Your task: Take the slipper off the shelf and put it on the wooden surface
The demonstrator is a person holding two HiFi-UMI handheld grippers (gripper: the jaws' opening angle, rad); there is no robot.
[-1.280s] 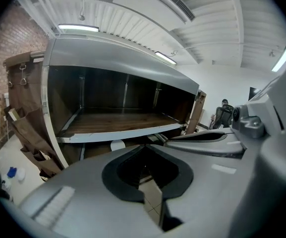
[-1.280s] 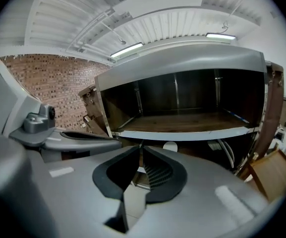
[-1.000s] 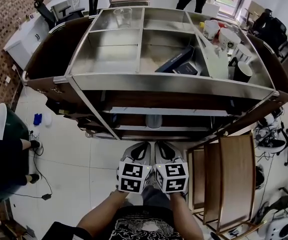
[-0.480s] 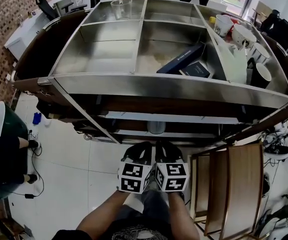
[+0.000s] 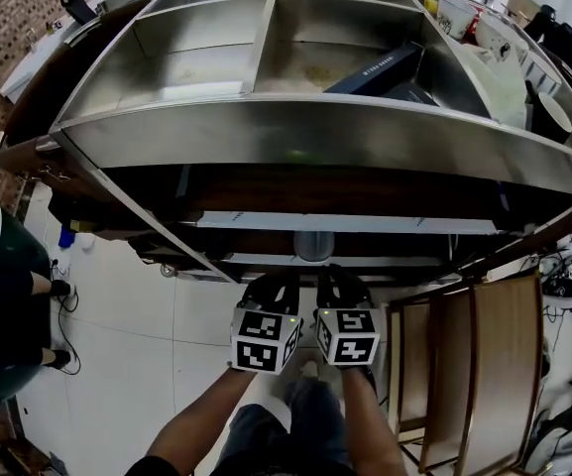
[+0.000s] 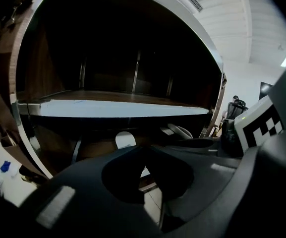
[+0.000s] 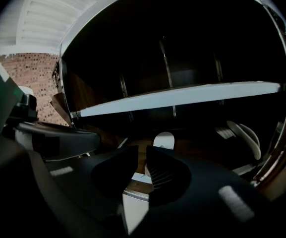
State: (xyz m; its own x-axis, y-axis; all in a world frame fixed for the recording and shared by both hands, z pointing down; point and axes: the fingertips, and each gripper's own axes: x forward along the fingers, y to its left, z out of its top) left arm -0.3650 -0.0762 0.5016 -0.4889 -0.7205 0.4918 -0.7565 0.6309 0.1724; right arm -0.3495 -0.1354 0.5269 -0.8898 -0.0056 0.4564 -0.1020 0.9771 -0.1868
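As the right gripper (image 7: 142,150) and the pressed-together left gripper (image 6: 145,147) have sunk to the lower shelf (image 7: 197,148), the right has just been parting, empty, seemingly to grasp the slipper (image 7: 163,139) there.

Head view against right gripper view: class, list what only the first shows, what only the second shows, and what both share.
Only the head view: the metal top of the shelf, holding a dark box and cups, and wooden chairs beside it. Only the right gripper view: the jaws of the right claw, slightly apart, just been opening, nothing between them; pale curved shapes, possibly slippers, low in the dark shelf. Both: the right claw itself and a pale rounded thing low in the shelf, too dim to identify.
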